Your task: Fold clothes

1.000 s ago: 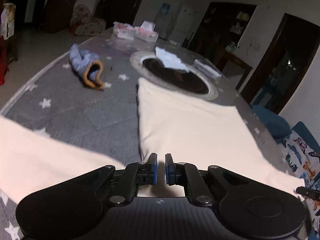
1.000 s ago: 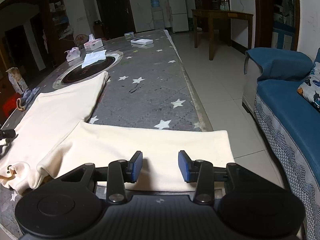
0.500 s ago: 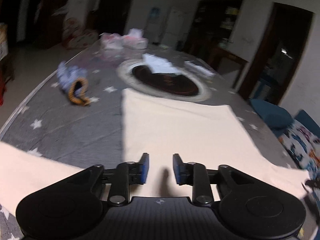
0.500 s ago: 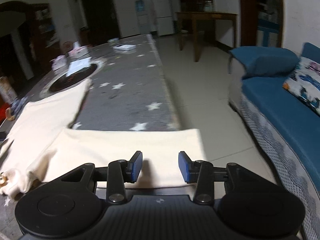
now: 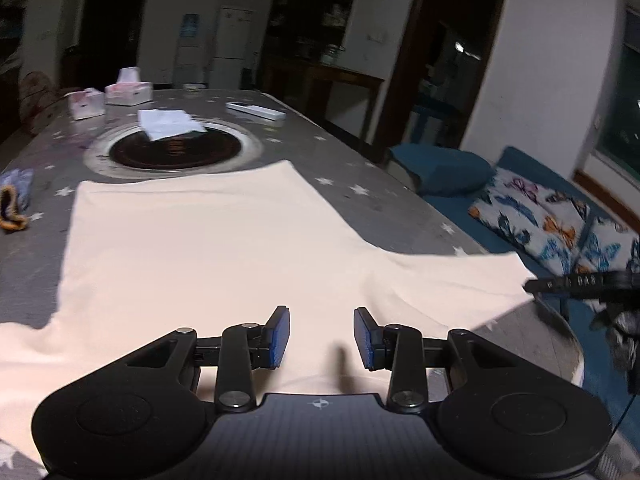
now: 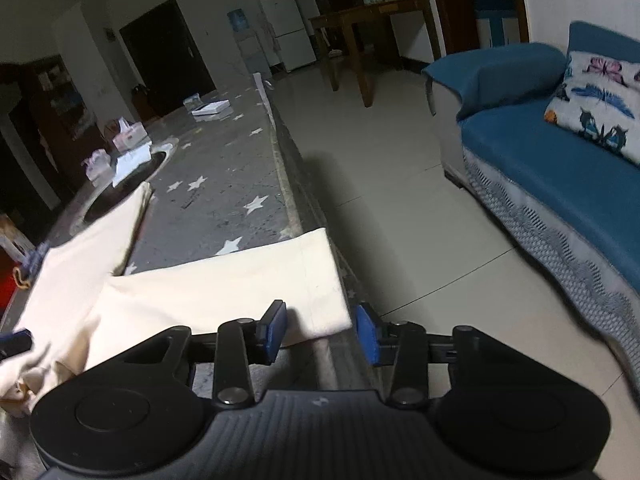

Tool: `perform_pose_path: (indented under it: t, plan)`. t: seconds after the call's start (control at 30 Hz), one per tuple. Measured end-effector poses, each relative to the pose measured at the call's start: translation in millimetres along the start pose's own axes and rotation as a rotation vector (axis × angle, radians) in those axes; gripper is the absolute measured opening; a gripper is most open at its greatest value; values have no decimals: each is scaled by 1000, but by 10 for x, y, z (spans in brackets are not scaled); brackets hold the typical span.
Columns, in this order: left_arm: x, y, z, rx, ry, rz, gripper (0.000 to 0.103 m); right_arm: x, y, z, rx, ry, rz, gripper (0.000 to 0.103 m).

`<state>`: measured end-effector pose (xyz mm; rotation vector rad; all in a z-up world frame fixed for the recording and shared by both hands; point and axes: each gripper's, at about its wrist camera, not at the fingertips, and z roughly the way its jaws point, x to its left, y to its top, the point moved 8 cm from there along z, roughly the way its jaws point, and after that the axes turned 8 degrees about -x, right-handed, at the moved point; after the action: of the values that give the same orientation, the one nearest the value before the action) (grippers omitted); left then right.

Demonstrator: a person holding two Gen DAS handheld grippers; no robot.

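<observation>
A cream long-sleeved garment [image 5: 200, 240] lies spread flat on the grey star-patterned table [image 5: 380, 208]. My left gripper [image 5: 322, 336] hovers over its near part; the jaws are opening and nothing is pinched between them. The right sleeve [image 6: 220, 288] runs out to the table's edge. My right gripper [image 6: 320, 332] is at the cuff end with its jaws closing. The cuff's corner lies between the blue pads [image 6: 276, 328], which do not press on it. The right gripper [image 5: 580, 282] also shows at the sleeve's tip in the left wrist view.
A round dark cooker inset [image 5: 176, 152] with white paper on it sits beyond the garment, with tissue boxes [image 5: 128, 92] behind. A small blue-and-orange item [image 5: 14, 200] lies at the left. A blue sofa [image 6: 560, 168] with butterfly cushions stands across the tiled floor [image 6: 400, 184].
My left gripper went from shut to open and swung right across the garment. My right gripper slid right along the sleeve to the cuff at the table's edge and narrowed a little.
</observation>
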<state>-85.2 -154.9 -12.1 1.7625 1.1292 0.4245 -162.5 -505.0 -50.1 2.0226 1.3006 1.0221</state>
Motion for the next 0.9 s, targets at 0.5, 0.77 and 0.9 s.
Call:
perform_pose_path:
  t: [0.5,0.77,0.9]
  plan:
    - [-555,-187,135,27,-115,148,40,228,600,-202,-152,9,-104,4]
    - [-763,-313,244,50,-195,192,41,736,1165,-287,-247,64,-221,4]
    - [-823,-334,275,41,-217,204,47,1047,1374,-288,-268,93,-261,4]
